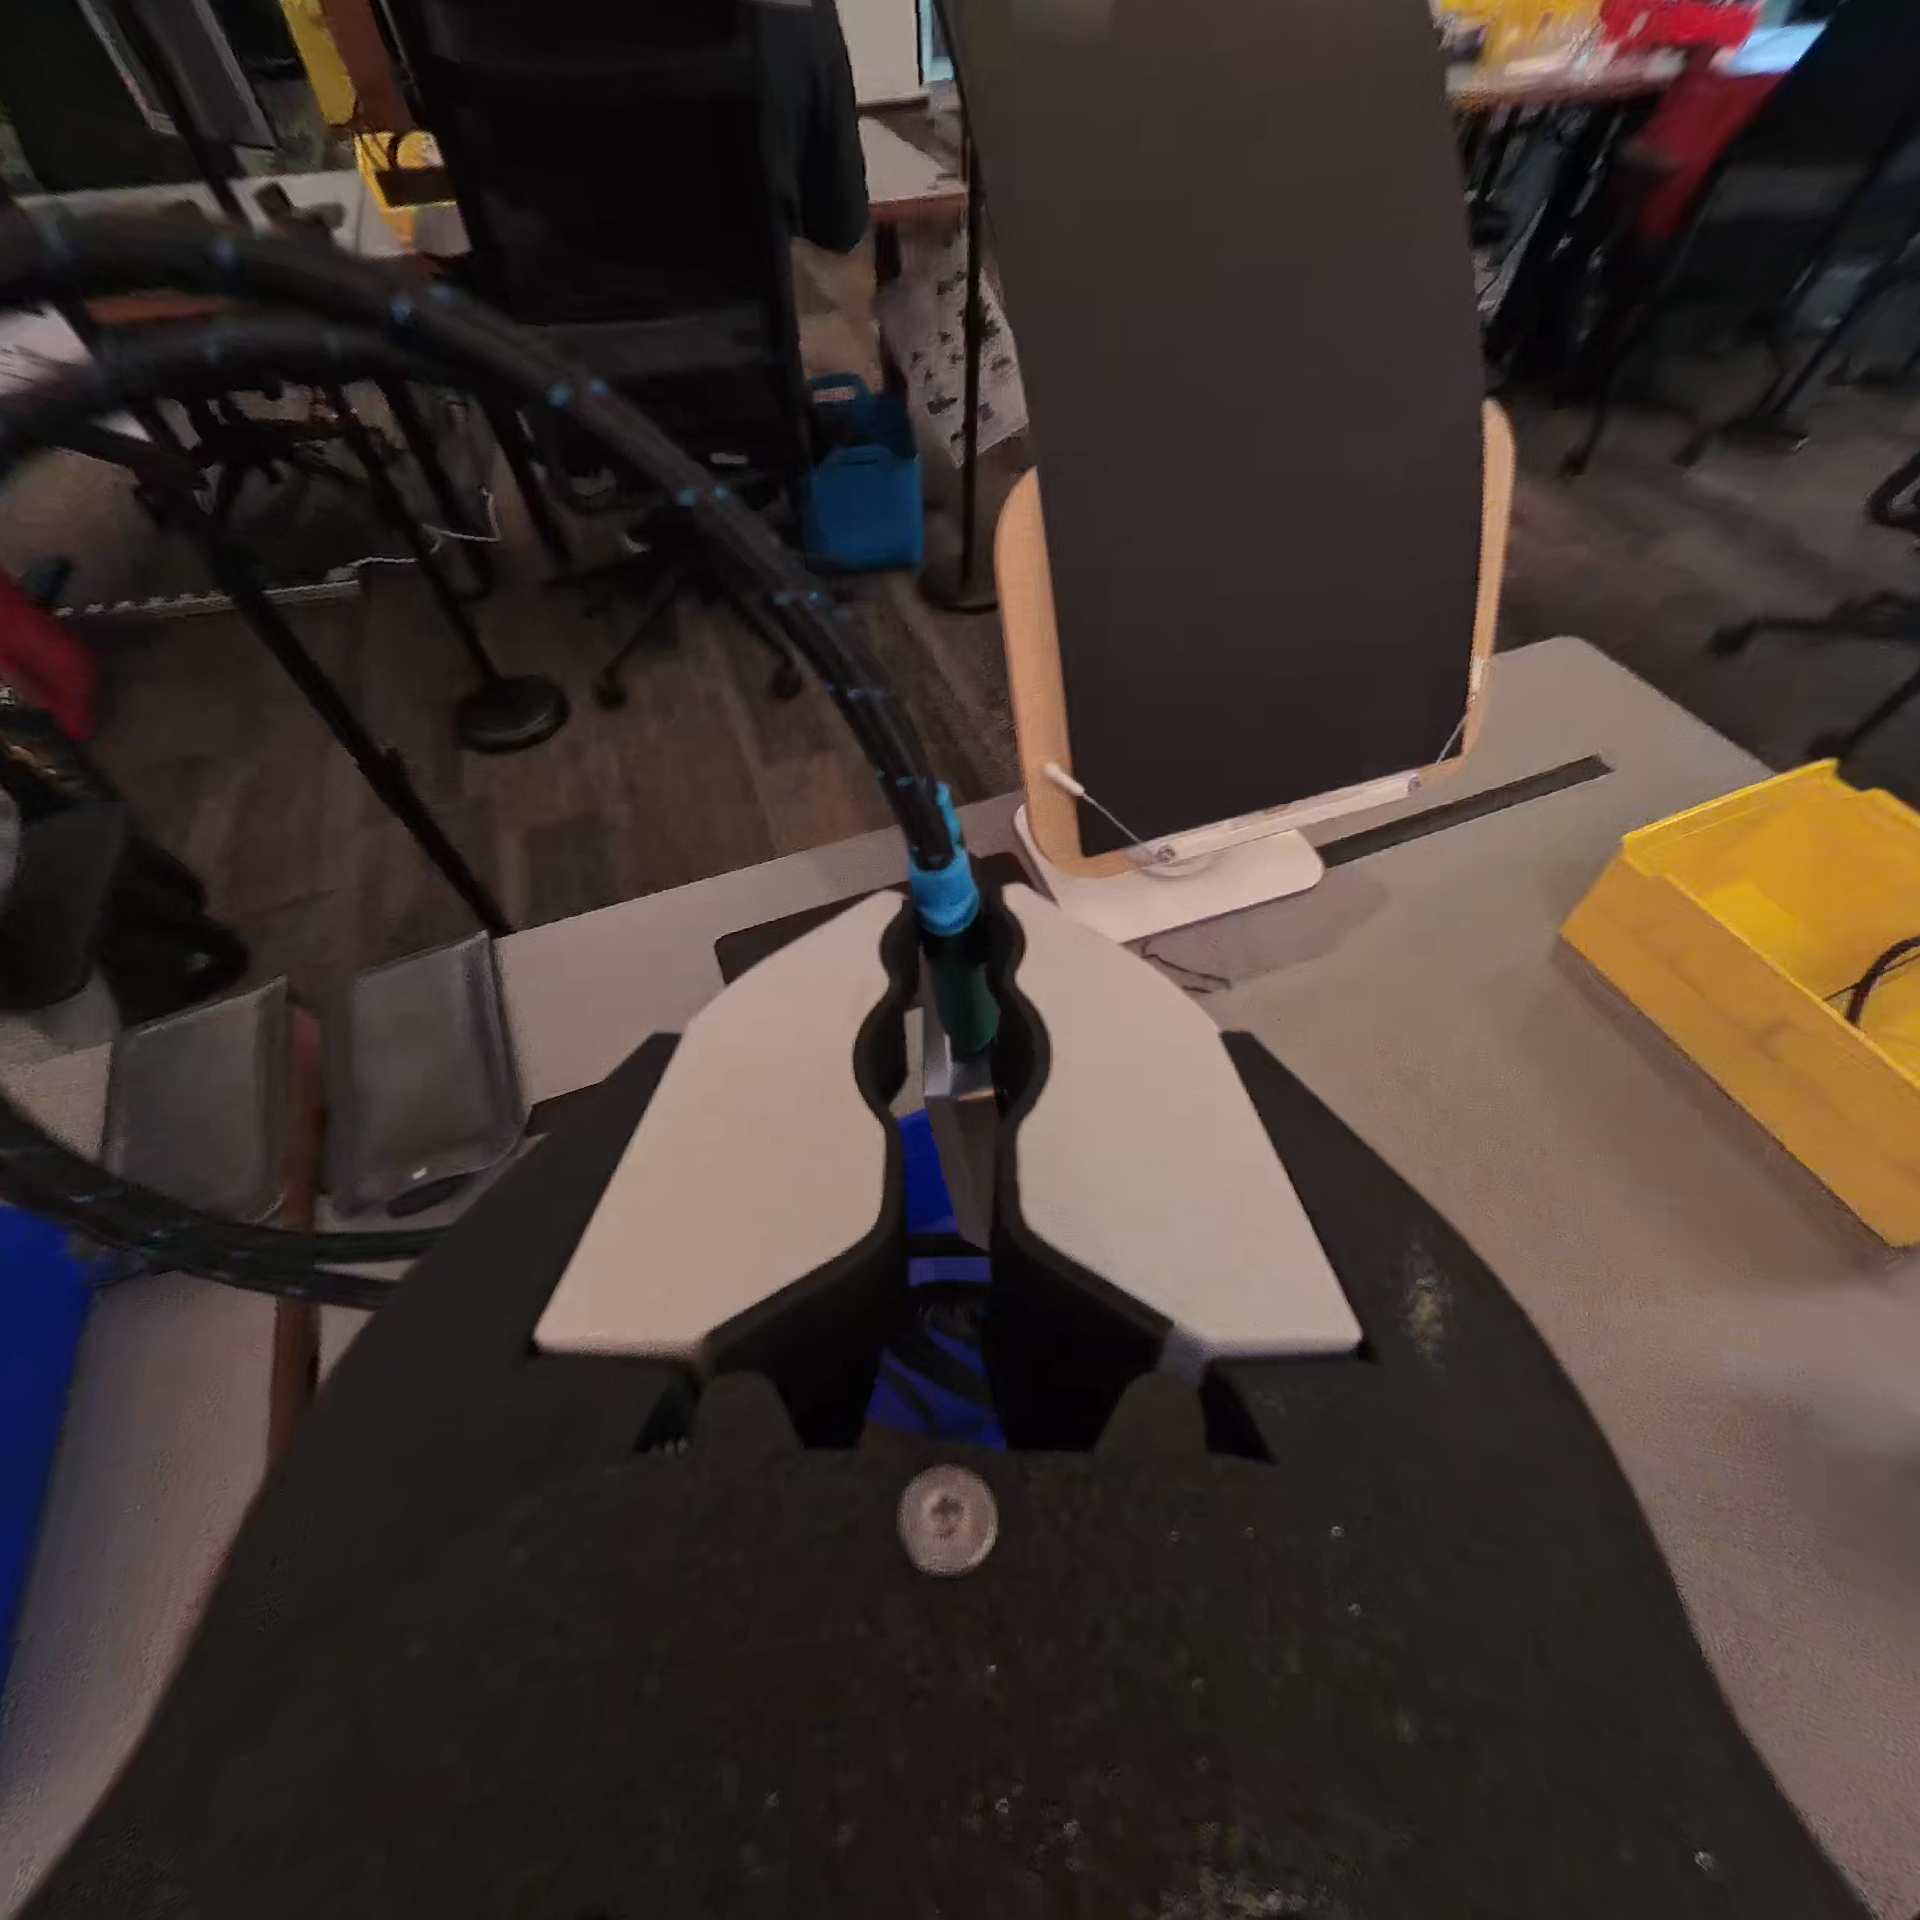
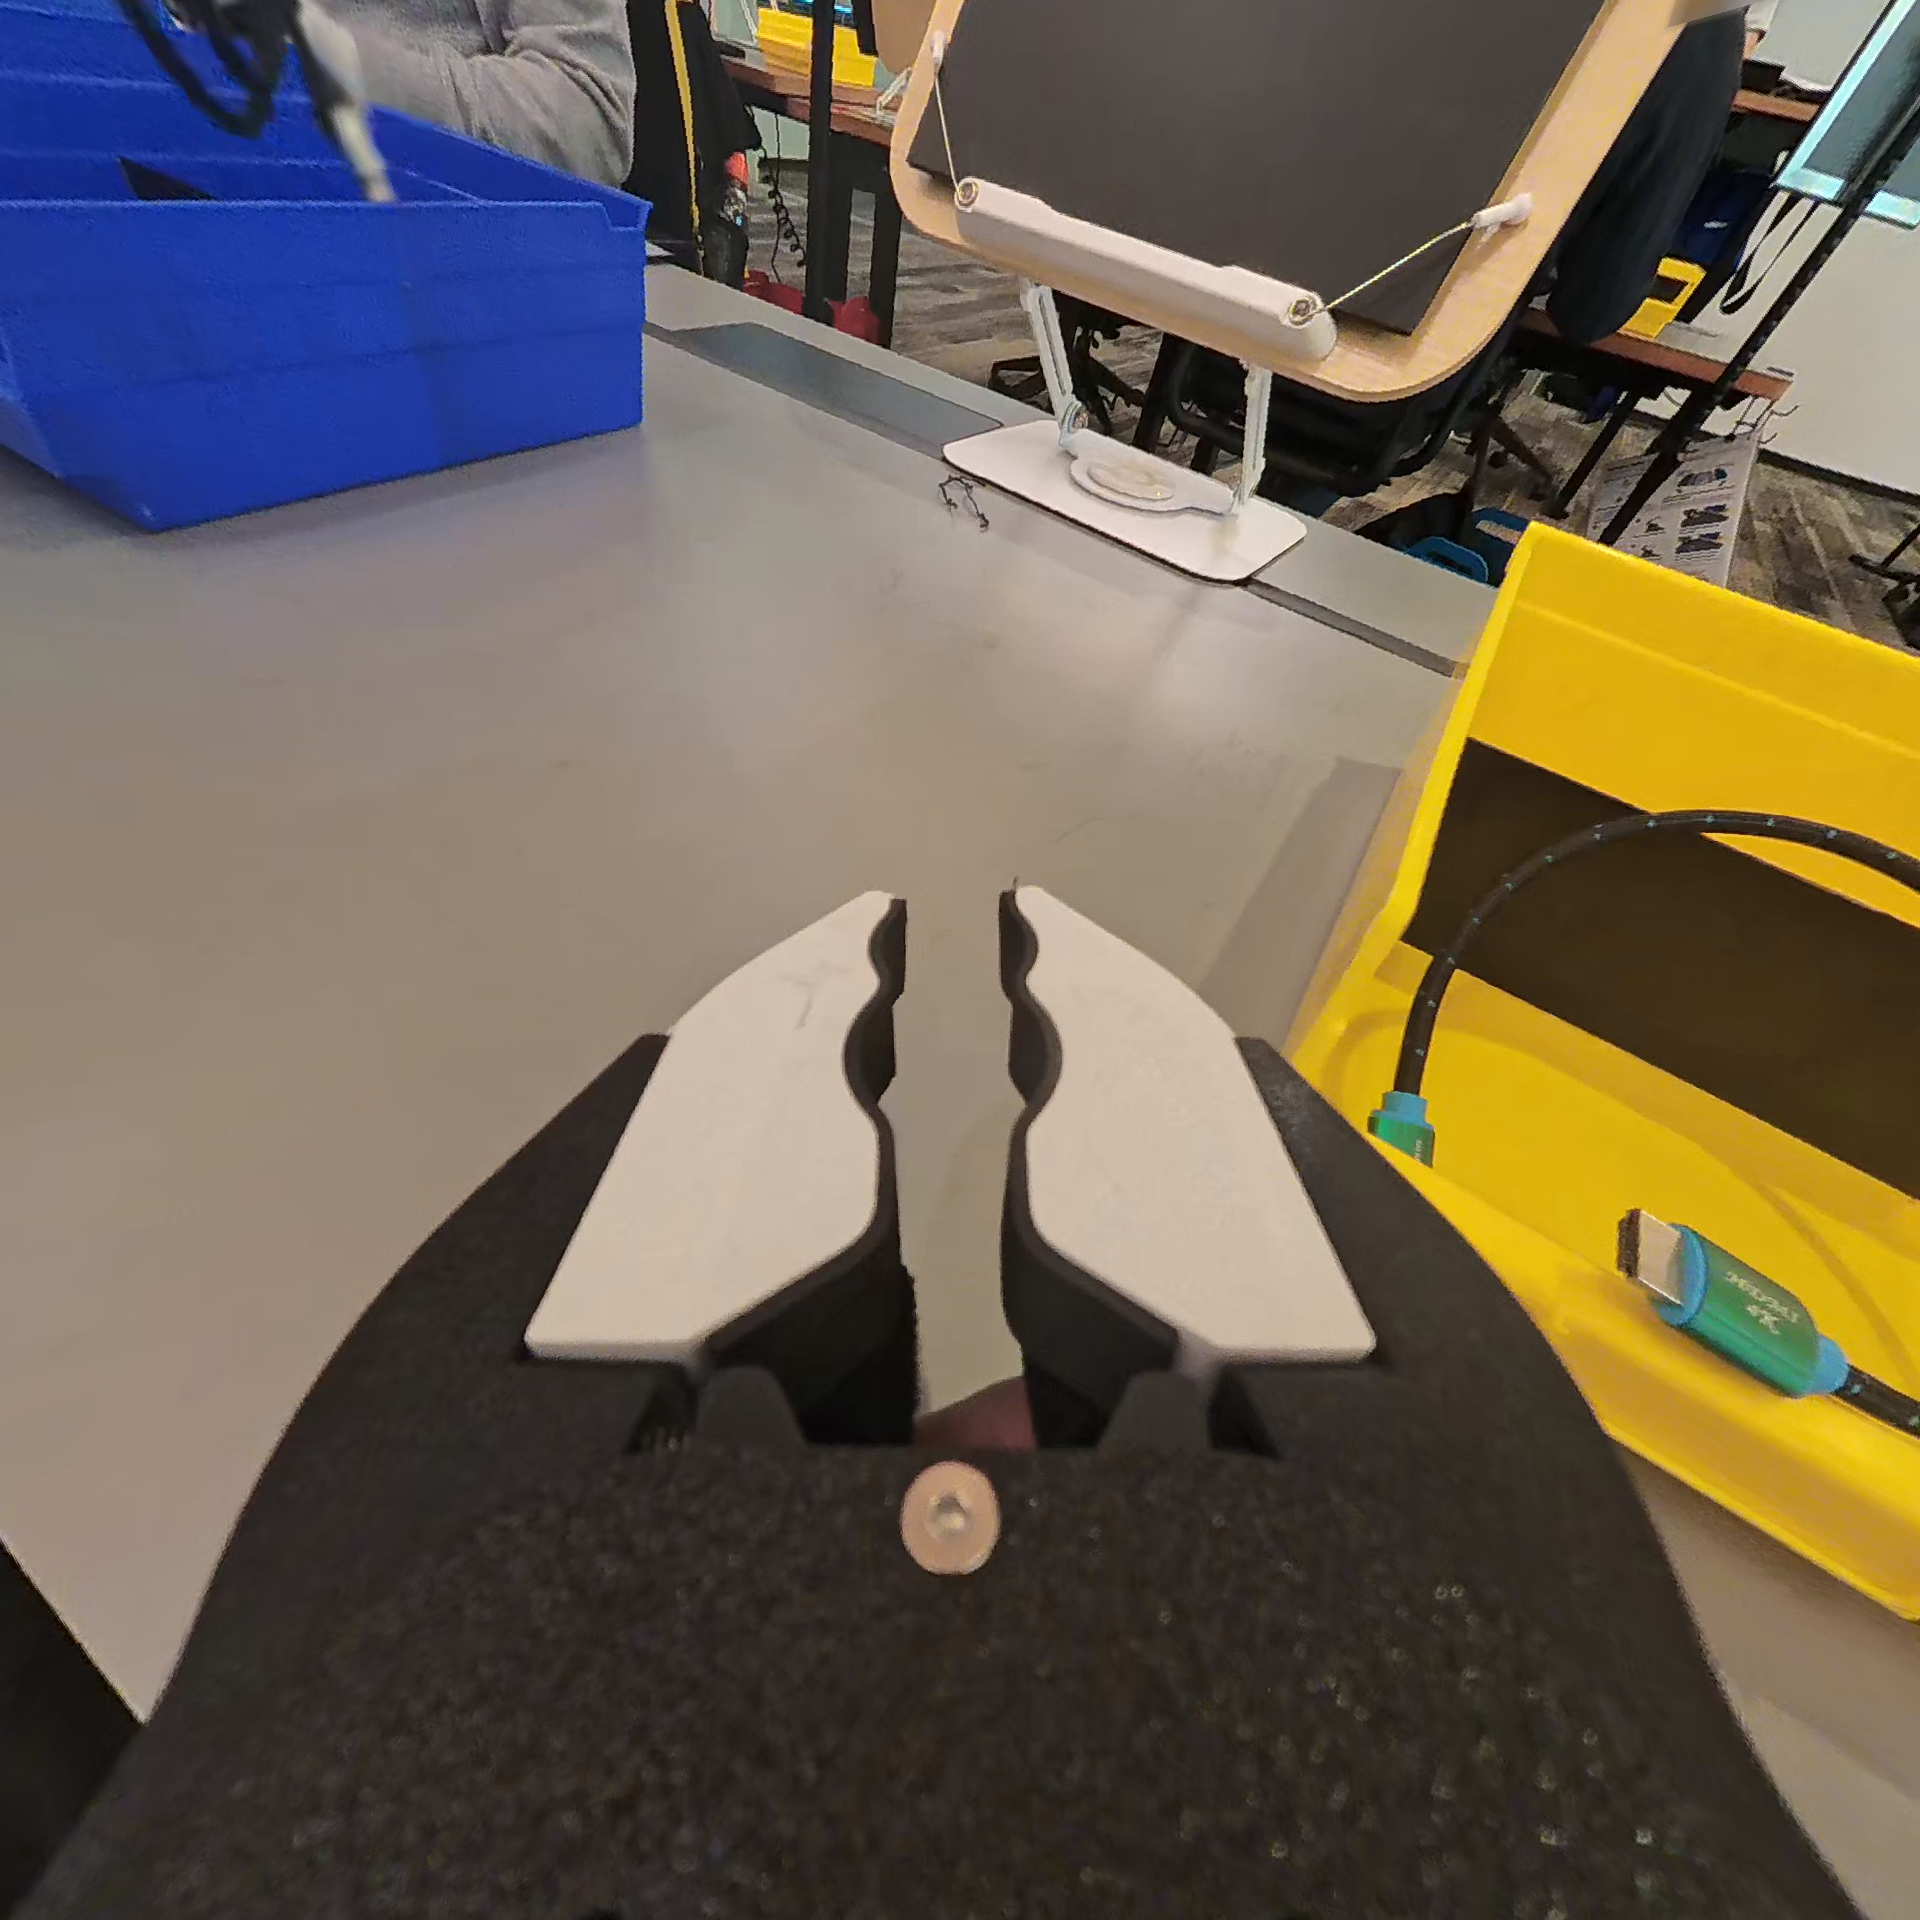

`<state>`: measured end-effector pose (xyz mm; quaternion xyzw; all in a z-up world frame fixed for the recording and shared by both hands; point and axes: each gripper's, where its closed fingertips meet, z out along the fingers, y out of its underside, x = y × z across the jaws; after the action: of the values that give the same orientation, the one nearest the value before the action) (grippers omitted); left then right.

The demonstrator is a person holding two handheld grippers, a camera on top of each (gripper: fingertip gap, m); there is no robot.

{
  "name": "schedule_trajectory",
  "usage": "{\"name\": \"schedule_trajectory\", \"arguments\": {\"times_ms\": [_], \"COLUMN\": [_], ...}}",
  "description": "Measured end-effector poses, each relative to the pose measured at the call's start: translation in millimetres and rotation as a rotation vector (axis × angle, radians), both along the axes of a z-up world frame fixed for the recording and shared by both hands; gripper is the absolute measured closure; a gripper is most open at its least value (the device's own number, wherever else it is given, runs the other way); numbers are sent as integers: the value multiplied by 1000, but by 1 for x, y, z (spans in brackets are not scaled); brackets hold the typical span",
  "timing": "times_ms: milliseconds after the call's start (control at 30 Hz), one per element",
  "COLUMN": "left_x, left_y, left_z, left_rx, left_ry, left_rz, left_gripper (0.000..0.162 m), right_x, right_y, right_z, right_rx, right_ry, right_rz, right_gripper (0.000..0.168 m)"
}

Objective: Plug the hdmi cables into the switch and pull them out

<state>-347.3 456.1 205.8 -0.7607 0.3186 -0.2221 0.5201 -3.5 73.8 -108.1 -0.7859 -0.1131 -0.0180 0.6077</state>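
Observation:
In the left wrist view my left gripper (image 1: pixel 951 904) is shut on a teal HDMI plug (image 1: pixel 964 1013) with a blue collar. Its black braided cable (image 1: pixel 644 457) arcs up and to the left. A thin grey metal piece (image 1: pixel 961 1101) sits at the plug's near end between the fingers; I cannot tell whether it is the switch. Blue plastic shows below the jaws. In the right wrist view my right gripper (image 2: pixel 951 904) is empty over the grey table (image 2: pixel 520 779), its fingers a narrow gap apart. A teal HDMI plug (image 2: pixel 1745 1320) and a second plug (image 2: pixel 1403 1127) lie in the yellow bin (image 2: pixel 1662 675) to the right.
A blue bin (image 2: pixel 312 312) stands at the table's far left, with cables and a blurred grey piece (image 2: pixel 343 114) hanging above it. A dark panel on a white stand (image 2: pixel 1195 104) is at the back edge. The yellow bin (image 1: pixel 1714 987) also shows in the left wrist view. Left tips to right tips: about 60 cm.

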Motion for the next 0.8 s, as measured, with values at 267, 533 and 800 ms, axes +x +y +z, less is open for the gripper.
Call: {"name": "schedule_trajectory", "arguments": {"times_ms": [267,533,800], "left_x": [7,32,95], "left_y": [4,-21,-137], "left_z": [-1,51,79], "left_rx": [3,136,180], "left_ry": [-39,-191,-123], "left_rz": [-10,-172,-708], "left_gripper": [151,151,151], "right_x": [3,3,4], "right_y": [-1,0,0], "right_z": [-2,-6,-6], "right_rx": [-7,-24,-24], "right_ry": [1,-9,-3], "right_rz": [-11,-14,-15], "right_gripper": [152,152,152]}}
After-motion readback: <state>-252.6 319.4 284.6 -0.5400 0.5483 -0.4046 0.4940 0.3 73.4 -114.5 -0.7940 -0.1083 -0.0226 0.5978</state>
